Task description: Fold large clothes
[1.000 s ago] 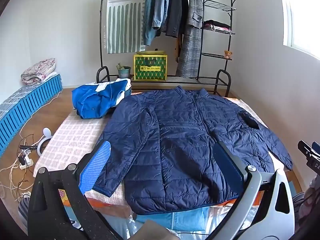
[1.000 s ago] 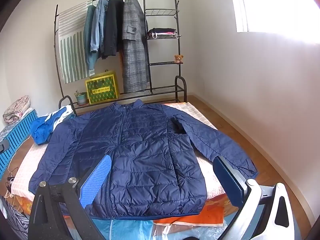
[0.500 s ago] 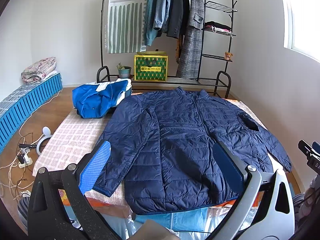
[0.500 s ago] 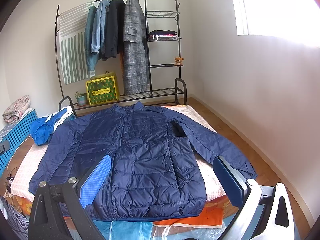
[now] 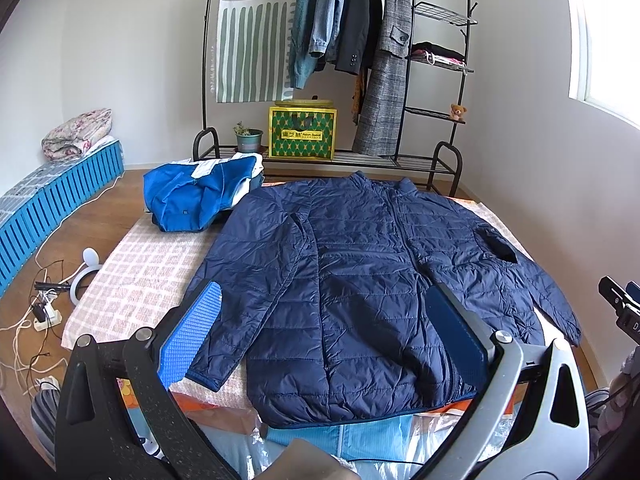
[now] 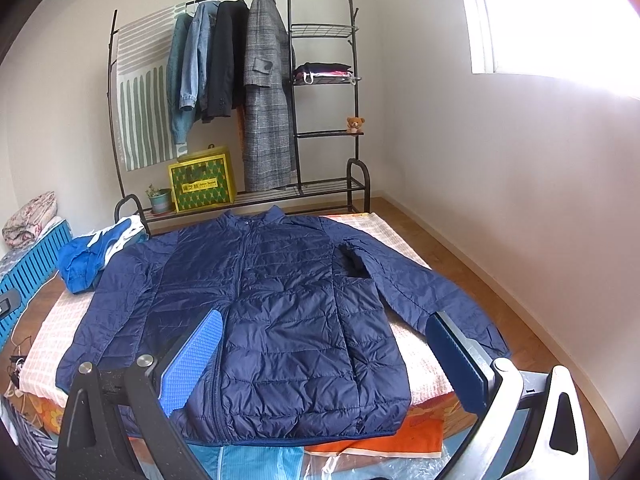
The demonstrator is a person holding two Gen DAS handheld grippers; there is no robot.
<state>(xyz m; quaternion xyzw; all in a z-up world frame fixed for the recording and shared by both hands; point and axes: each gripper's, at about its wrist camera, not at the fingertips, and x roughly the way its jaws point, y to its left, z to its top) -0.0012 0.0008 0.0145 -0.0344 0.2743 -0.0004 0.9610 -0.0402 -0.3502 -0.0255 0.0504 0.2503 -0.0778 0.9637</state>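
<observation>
Both claws, left [image 5: 320,344] and right [image 6: 324,364], are held wide open and empty above the jacket [image 6: 260,312], spread flat on the bed [image 6: 416,372]. Slippery quilting could be pinched unevenly; the 3 o'clock sleeve [image 6: 432,292] could slide off.

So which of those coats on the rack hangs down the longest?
The grey checked coat, rightmost of the hanging clothes. Its hem nearly reaches the rack's bottom shelf, while the black jacket and the denim ones end much higher.
</observation>
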